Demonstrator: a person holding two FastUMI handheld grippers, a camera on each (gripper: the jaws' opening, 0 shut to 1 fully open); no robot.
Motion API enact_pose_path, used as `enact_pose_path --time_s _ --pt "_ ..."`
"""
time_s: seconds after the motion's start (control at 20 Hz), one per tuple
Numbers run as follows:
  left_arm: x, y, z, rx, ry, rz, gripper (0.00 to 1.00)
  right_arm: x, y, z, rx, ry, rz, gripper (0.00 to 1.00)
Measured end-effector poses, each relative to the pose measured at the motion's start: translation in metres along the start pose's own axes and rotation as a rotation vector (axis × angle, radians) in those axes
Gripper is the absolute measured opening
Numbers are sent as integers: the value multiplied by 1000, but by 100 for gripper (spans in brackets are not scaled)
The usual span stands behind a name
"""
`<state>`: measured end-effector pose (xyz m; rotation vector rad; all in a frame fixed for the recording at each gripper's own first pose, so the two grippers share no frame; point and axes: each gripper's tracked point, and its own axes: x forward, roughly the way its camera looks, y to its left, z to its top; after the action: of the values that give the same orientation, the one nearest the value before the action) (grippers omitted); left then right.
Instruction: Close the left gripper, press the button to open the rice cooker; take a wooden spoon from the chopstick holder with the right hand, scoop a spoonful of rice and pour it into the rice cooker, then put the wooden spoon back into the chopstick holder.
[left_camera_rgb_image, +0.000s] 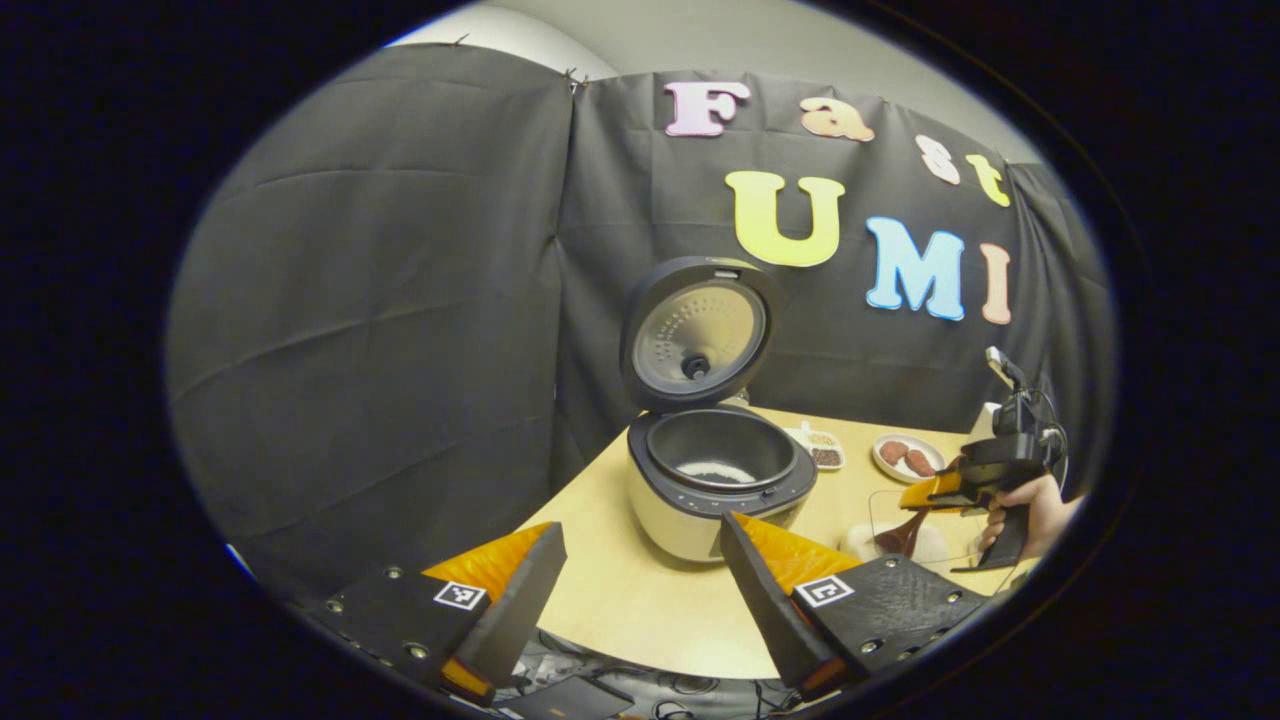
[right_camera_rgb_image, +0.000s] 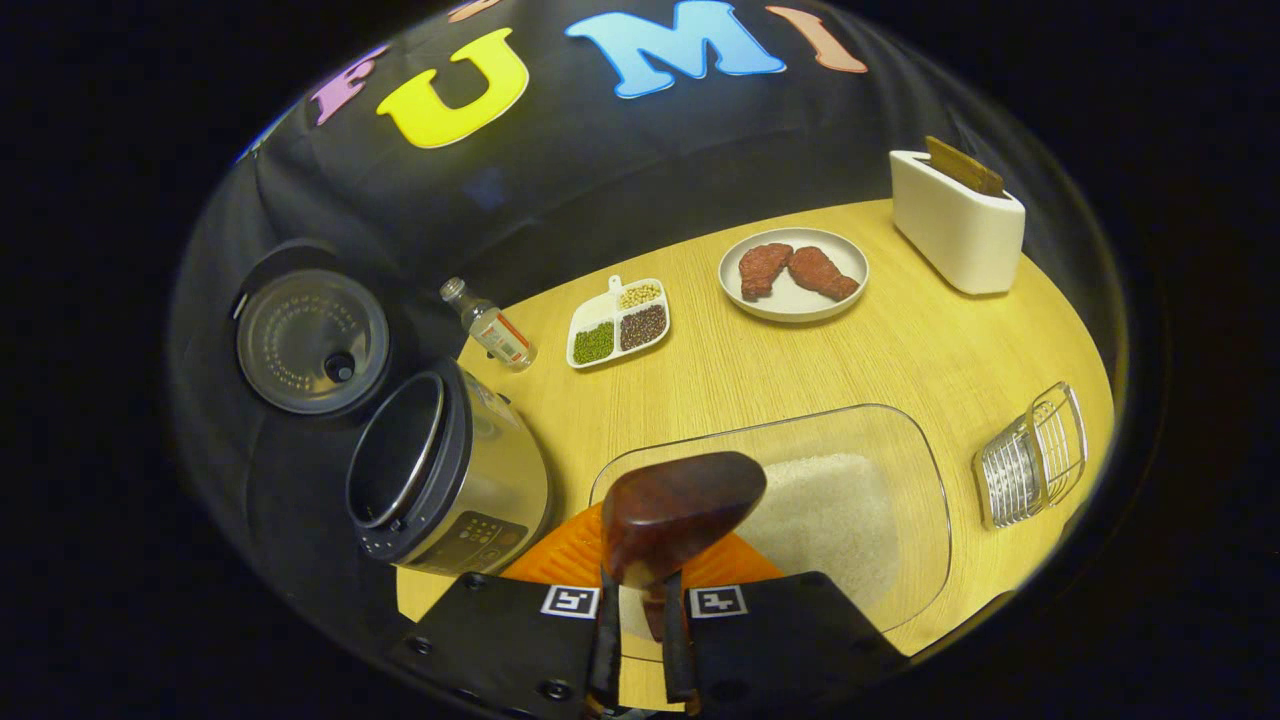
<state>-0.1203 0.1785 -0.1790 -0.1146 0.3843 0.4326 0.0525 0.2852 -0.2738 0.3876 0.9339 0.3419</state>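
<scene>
The rice cooker (left_camera_rgb_image: 715, 490) stands open in the middle of the table, its lid (left_camera_rgb_image: 697, 335) upright and a pale patch at the bottom of the pot. My left gripper (left_camera_rgb_image: 642, 530) hangs open in front of it with nothing between the fingers. My right gripper (right_camera_rgb_image: 640, 610) is shut on the handle of a dark wooden spoon (right_camera_rgb_image: 675, 510). The spoon's bowl hovers over the near left end of a clear tray (right_camera_rgb_image: 800, 412) holding white rice (right_camera_rgb_image: 830, 510). In the left gripper view, a hand (left_camera_rgb_image: 1035, 505) holds the right gripper (left_camera_rgb_image: 960, 490), with the spoon (left_camera_rgb_image: 900, 535) pointing down into the tray.
A wire holder (right_camera_rgb_image: 1035, 455) sits at the right table edge. At the back are a white box (right_camera_rgb_image: 955, 225) with a brown piece sticking out, a plate (right_camera_rgb_image: 845, 262) with two brown pieces, a divided dish (right_camera_rgb_image: 618, 322) of beans and a small bottle (right_camera_rgb_image: 490, 325). The cooker (right_camera_rgb_image: 450, 480) is left of the tray.
</scene>
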Motion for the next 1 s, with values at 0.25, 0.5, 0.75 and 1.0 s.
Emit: enact_pose_path --time_s 0.25,0.5,0.75,1.0 --pt "2 -13 10 16 -26 -38 96 -18 -19 10 156 -27 25 19" --pt "1 -19 5 29 -30 -66 96 -37 -47 22 258 -56 18 19" --pt "4 -25 -4 17 -6 -80 96 -47 -69 32 354 -80 25 19" --pt "2 -32 -7 37 -3 -94 96 -65 -76 42 462 -86 67 18"
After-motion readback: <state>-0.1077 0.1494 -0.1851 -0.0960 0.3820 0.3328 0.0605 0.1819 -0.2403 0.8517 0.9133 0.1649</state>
